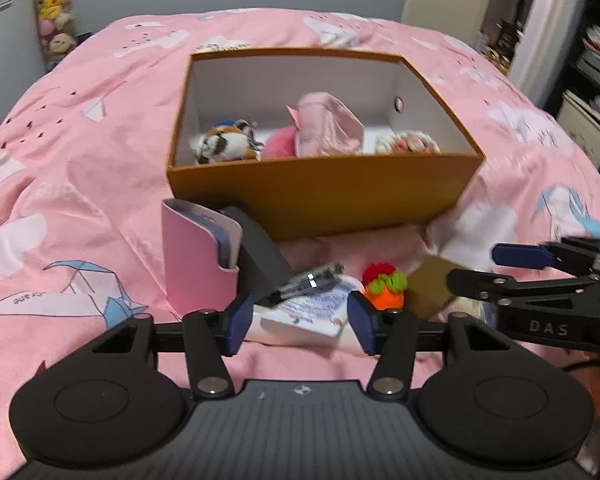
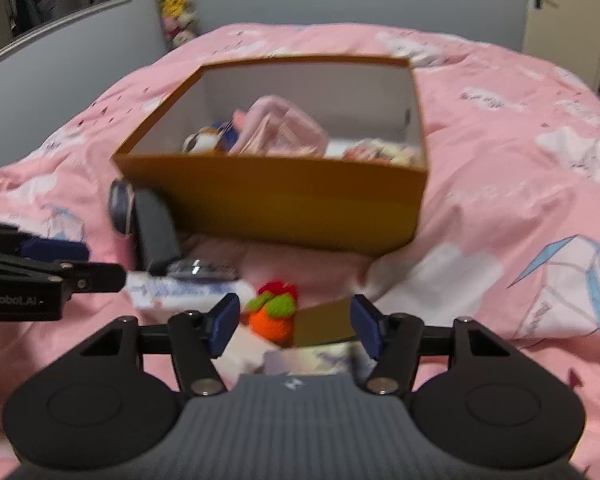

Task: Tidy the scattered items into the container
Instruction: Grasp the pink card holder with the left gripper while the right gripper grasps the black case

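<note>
Nearest, the left claw (image 1: 300,326) stands partly open over a white tissue pack (image 1: 312,312) on the pink bed (image 1: 80,184), pressing on nothing. The right claw (image 2: 294,326) is likewise parted, with an orange knitted toy (image 2: 272,316) just ahead of its blue pads, untouched. Beyond them a pink card holder (image 1: 198,256) and a dark block (image 1: 260,260) lean by the orange box (image 1: 320,196), which already holds a small plush (image 1: 224,144) and a pink pouch (image 1: 328,124).

Pink bed cover (image 1: 80,184), orange box (image 1: 320,196), crochet carrot (image 1: 384,288), tissue pack (image 1: 316,312)
</note>
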`<move>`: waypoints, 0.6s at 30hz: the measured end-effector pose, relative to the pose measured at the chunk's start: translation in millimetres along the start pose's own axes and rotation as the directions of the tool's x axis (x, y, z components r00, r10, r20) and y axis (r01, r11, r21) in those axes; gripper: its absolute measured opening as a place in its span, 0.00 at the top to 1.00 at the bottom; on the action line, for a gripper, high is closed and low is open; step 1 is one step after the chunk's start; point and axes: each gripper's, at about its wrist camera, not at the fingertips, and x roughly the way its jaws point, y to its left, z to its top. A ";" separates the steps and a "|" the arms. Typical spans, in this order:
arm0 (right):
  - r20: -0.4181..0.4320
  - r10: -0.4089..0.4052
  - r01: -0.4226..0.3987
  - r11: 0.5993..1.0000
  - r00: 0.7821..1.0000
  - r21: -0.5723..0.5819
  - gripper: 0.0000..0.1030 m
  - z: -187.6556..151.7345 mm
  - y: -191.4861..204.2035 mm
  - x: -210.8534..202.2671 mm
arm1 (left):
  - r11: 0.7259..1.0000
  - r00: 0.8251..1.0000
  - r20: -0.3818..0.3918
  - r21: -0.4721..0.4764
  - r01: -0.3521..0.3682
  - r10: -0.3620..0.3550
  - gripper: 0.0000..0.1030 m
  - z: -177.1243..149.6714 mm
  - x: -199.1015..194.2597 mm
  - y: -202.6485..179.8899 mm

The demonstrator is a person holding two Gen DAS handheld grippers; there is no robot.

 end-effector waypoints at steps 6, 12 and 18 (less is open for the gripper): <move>-0.039 0.061 -0.064 0.996 0.997 -0.060 0.41 -0.1 13.5 11.9 | 1.000 1.000 -0.027 0.008 -0.012 0.012 0.58 -4.5 1.7 5.8; -0.040 0.086 -0.092 0.985 0.995 -0.148 0.41 8.7 31.6 26.4 | 0.996 0.998 0.007 -0.057 -0.069 0.069 0.58 8.3 2.1 27.7; -0.039 0.117 -0.123 0.973 0.992 -0.196 0.42 26.3 47.3 49.6 | 0.986 0.990 0.009 -0.088 -0.140 0.141 0.58 21.3 19.0 36.6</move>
